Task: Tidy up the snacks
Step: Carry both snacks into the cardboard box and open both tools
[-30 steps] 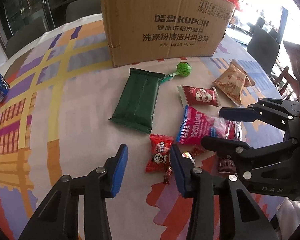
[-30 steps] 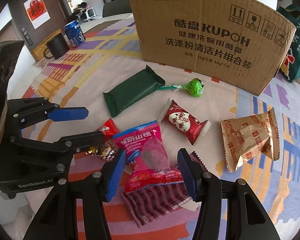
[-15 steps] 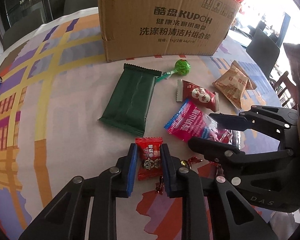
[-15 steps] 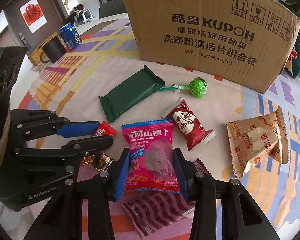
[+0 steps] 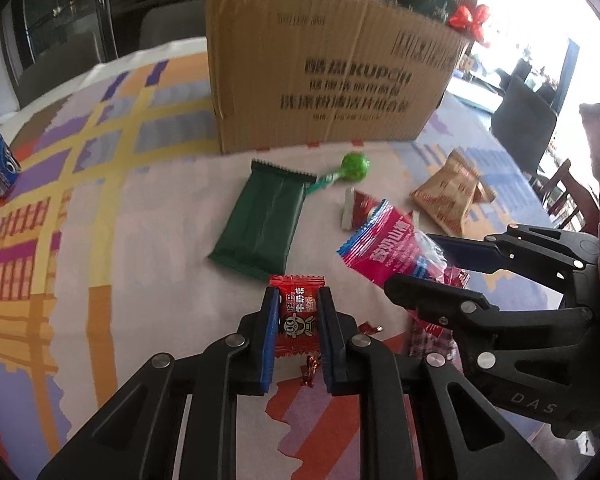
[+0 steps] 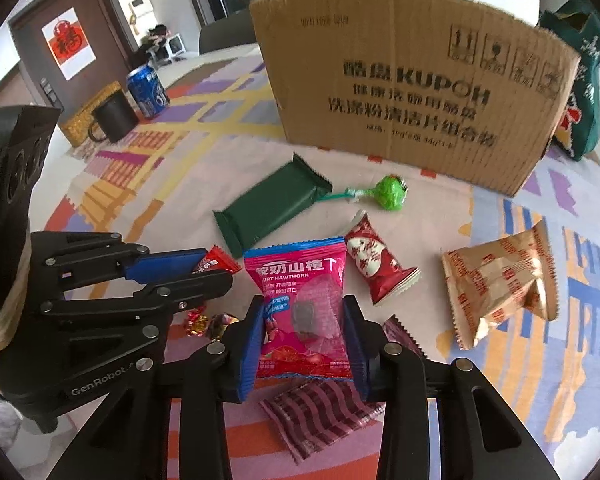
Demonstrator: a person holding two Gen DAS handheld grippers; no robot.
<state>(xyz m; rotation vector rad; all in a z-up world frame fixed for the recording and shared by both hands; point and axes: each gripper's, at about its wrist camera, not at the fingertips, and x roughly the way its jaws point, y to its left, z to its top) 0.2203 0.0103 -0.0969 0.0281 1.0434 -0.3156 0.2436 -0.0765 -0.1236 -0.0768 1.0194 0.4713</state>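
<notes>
Snacks lie loose on a patterned tablecloth in front of a cardboard box (image 6: 400,92). My left gripper (image 5: 298,300) is shut on a small red candy packet (image 5: 298,320), its blue pads pressing both sides. In the right wrist view the left gripper (image 6: 210,270) sits at the left with the red packet's end (image 6: 216,260) poking out. My right gripper (image 6: 304,304) is closing on a pink hawthorn packet (image 6: 300,272), and the pads touch its edges. The left wrist view shows that gripper (image 5: 432,268) holding the pink packet (image 5: 384,252) tilted up.
On the cloth lie a dark green bar packet (image 6: 272,208), a green lollipop (image 6: 390,192), a red-and-white packet (image 6: 370,264), a tan biscuit packet (image 6: 500,284), a striped maroon packet (image 6: 320,412) and small foil candies (image 6: 204,320). A blue can (image 6: 148,92) and black mug (image 6: 114,116) stand far left.
The left jaws came forward over the red candy packet and shut on it. The right jaws narrowed onto the pink packet, whose top end now tilts up off the cloth.
</notes>
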